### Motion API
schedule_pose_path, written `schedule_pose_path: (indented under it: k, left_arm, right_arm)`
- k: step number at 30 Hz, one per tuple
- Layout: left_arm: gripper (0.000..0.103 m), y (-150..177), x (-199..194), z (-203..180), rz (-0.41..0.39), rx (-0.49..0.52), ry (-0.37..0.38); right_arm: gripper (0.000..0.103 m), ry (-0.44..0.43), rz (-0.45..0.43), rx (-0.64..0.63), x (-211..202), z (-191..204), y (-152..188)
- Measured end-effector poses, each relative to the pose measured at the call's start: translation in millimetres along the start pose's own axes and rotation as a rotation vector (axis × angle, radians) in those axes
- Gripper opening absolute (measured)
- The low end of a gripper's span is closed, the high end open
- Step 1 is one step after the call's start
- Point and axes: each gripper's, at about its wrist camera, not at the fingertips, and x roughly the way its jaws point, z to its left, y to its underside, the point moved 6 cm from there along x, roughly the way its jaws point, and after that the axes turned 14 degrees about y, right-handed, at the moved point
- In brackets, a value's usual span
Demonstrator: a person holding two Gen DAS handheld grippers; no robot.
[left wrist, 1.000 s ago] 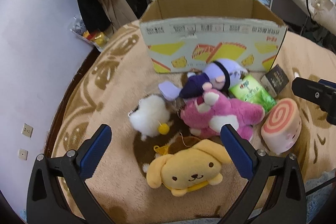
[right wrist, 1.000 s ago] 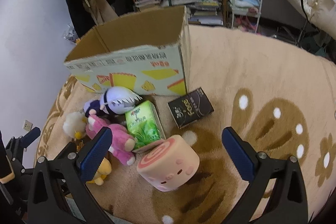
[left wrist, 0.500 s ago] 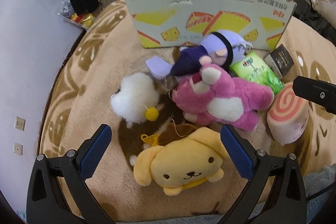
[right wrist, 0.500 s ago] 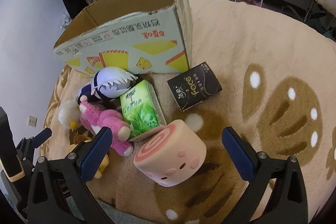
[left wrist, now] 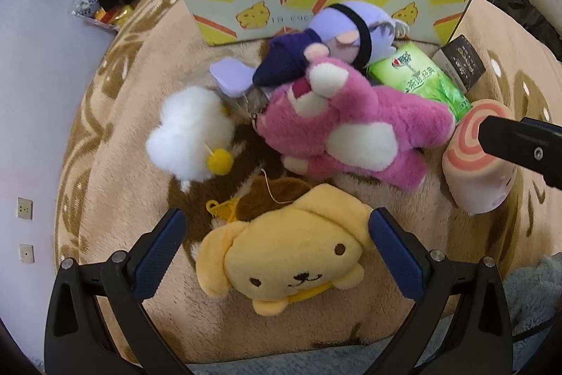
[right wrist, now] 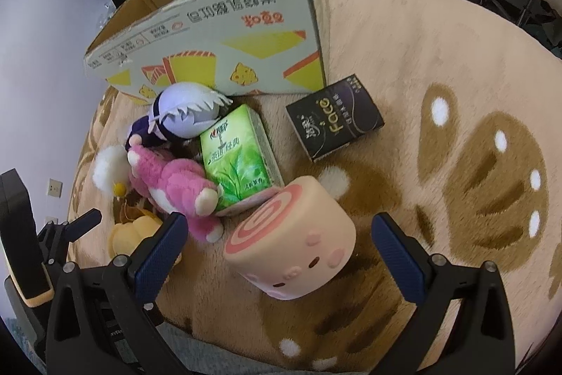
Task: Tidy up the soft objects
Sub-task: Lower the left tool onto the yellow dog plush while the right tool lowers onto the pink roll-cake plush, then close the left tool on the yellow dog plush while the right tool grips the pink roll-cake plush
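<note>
- your left gripper (left wrist: 274, 255) hung spread wide over the yellow dog plush (left wrist: 281, 266), holding nothing; its blue pads sat either side of the toy's head, not touching it.
- your right gripper (right wrist: 277, 252) was spread just as wide and empty, with the pink swirl cushion (right wrist: 291, 241) lying between its fingers at the near edge of the rug (right wrist: 439, 58).
- the yellow dog plush lay face up at the near side, its ears spreading left to right, so its long axis ran across your left gripper's gap; i judged that hand the nearer one for it.
- the cushion lay on its side, swirl face turned up and to the left, pink body pointing to the near right.
- the open cardboard box (right wrist: 217, 34) stood at the far side of the pile, beyond both tools, so i'd guess anything you picked up had to travel forward and up over its near wall.
- between you and the box lay the pink bear (left wrist: 351, 136), a purple doll (left wrist: 337, 37) on top of it, a white fluffy toy (left wrist: 186, 132) to the left, and a green tissue pack (right wrist: 239, 157) and black pack (right wrist: 333, 125) to the right.
</note>
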Motion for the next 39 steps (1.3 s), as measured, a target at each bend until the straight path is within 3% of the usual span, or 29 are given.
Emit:
schedule_pose_path:
  k: [11, 18, 26, 32, 34, 39]
  left_arm:
    - [0.102, 2, 9, 3, 0.037, -0.013, 0.027]
    - [0.099, 2, 18, 7, 0.063, -0.037, 0.059]
    - [0.087, 5, 24, 4, 0.064, -0.037, 0.078]
    - [0.081, 5, 21, 3, 0.058, -0.058, 0.097]
    - [0.081, 5, 19, 5, 0.058, -0.057, 0.097]
    - [0.081, 4, 20, 8, 0.055, -0.048, 0.088]
  right_arm:
    - [0.099, 0.02, 0.045, -0.019, 10, 3, 6]
    - [0.082, 0.04, 0.076, -0.014, 19, 0, 11]
    - [0.077, 0.049, 0.077, -0.02, 20, -2, 11]
    - [0.067, 0.055, 0.09, -0.033, 19, 0, 15]
    - [0.06, 0.061, 0.087, -0.044, 19, 2, 15]
    - [0.058, 0.066, 0.08, -0.045, 17, 5, 17]
